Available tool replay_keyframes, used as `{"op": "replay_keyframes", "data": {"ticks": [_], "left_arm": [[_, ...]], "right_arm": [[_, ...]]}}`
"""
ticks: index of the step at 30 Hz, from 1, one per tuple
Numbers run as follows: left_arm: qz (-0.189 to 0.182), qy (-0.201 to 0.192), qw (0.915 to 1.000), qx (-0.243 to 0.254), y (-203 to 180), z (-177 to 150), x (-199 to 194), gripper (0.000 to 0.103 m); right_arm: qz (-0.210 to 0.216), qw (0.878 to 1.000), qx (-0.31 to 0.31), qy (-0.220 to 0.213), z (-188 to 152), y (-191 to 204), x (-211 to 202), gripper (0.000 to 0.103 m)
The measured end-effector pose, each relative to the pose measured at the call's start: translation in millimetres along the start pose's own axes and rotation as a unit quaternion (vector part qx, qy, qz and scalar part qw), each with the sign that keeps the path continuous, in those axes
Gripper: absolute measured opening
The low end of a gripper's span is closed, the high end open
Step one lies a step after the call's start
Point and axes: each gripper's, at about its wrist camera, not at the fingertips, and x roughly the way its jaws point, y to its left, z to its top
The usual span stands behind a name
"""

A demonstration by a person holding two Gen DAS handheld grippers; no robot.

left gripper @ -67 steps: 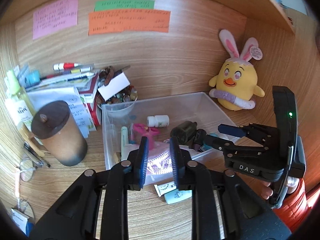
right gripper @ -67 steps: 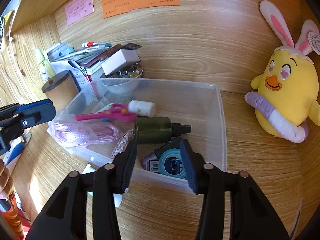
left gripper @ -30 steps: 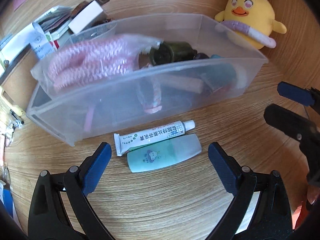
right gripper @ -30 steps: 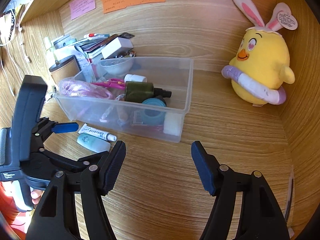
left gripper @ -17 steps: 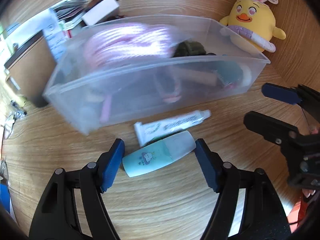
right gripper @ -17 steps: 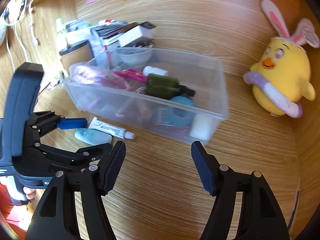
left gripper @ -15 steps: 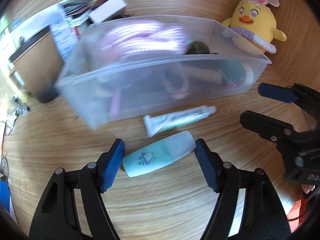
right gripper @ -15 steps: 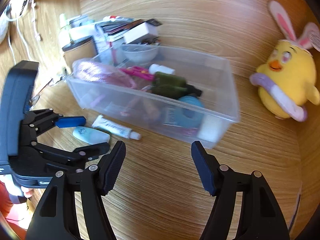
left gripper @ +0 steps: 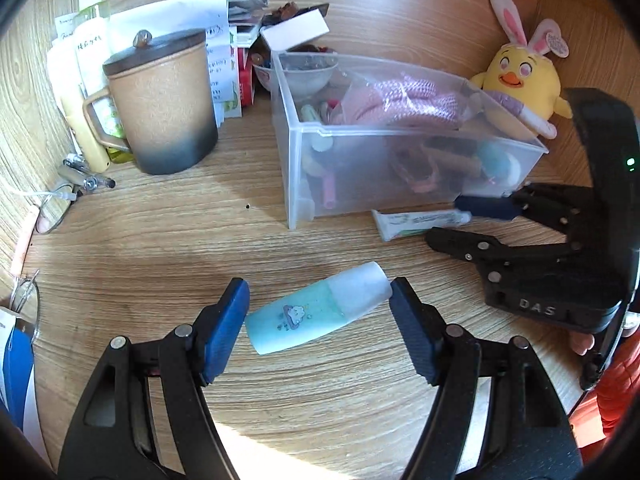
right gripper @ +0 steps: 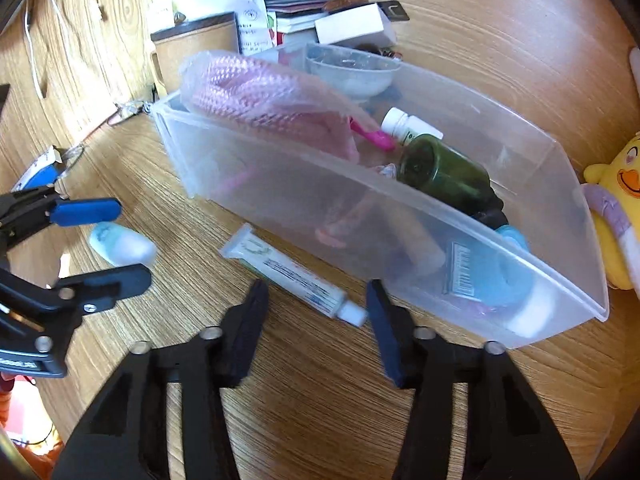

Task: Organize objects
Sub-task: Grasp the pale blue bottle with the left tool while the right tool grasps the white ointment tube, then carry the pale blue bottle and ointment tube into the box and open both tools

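Status: the task is judged mostly complete. The clear bin (right gripper: 472, 216) already holds most of the loose items. Two items lie outside it on the table (left gripper: 160, 248): one blue bottle (left gripper: 316, 312) and one tube (right gripper: 292, 272).

Left gripper (left gripper: 318, 322): jaws wide open, holding nothing. The bottle lies flat between the jaws, its base just beside the left pad and its white cap just beside the right pad. Contact cannot be confirmed. A grasp appears to be the step in hand.

Right gripper (right gripper: 316, 320): jaws open, holding nothing. The tube lies just ahead of the jaws, its cap end between the tips. The bin wall stands directly beyond it.

Remaining work, as judged: close on each item, lift it, and place it in the bin.

Count inside the bin, as far as visible:
- one bagged pink rope (right gripper: 264, 96)
- one green bottle (right gripper: 444, 176)
- one white bottle (right gripper: 408, 124)
- one blue tape roll (right gripper: 512, 240)
- further items, too blurred through the wall to count

Count outside the bin: one lidded mug (left gripper: 160, 100), one plush chick (left gripper: 520, 76), one paper stack (left gripper: 168, 16).
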Motion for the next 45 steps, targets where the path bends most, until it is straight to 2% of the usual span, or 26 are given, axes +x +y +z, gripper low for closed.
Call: {"op": "replay_keyframes", "data": {"ticks": [2,4,9,20,22,24,36,45], "left_arm": [[-0.002,-0.006,1.0000,0.004,-2,4,-8,0.072],[-0.004,-0.011,0.9999,0.007,-2,5,-8,0.072],[-0.013,-0.018,0.9998,0.001,2,5,-10,0.072],[-0.014,-0.041,0.9991,0.001,-5,11,-24,0.072],[-0.014,-0.047,0.9988,0.004,-8,13,-27,0.072],[-0.014,-0.052,0.9985,0.007,-10,16,-29,0.072],[-0.015,-0.095,0.9951,0.021,-33,40,-51,0.072],[-0.003,-0.142,0.9893,0.033,-46,71,-70,0.072]], "right_arm": [[0.016,1.000,0.001,0.004,-2,0,-3,0.026],[0.025,1.000,-0.008,0.004,-6,3,-10,0.023],[0.042,0.999,-0.032,0.014,-8,13,-19,0.024],[0.048,0.997,-0.051,0.022,6,27,2,0.025],[0.048,0.998,-0.049,0.015,2,28,0,0.017],[0.054,0.998,-0.043,0.014,-3,28,-3,0.015],[0.049,0.995,0.038,-0.084,-18,-13,-76,0.015],[0.010,0.984,0.083,-0.160,-7,-43,-121,0.015]]}}
